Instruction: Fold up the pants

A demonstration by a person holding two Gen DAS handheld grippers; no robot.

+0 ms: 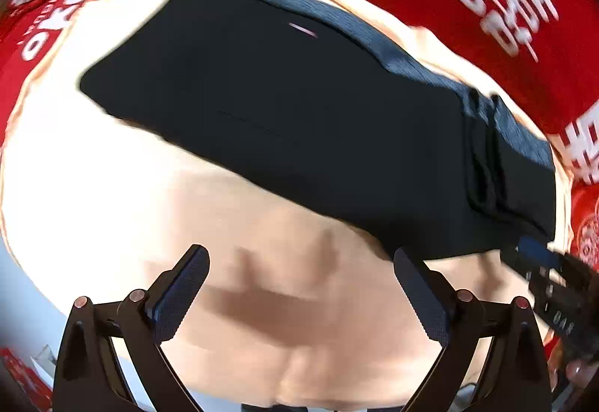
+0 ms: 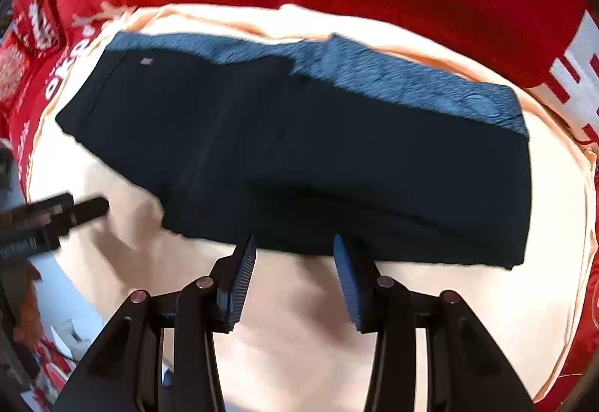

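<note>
Folded dark pants (image 2: 299,150) lying on a cream cloth (image 2: 299,318) over a red cover (image 2: 468,0).

Printed across the red cover, large white characters, too blurred to read; stitched near one corner of the pants, a small pale label (image 2: 146,61), illegible. Lying toward the far edge of the cream cloth, lighter blue band along the far side. Left tool (image 1: 301,284) spread wide and empty above bare cloth; right tool (image 2: 295,269) half parted at the near hem, grasping nothing.
</note>
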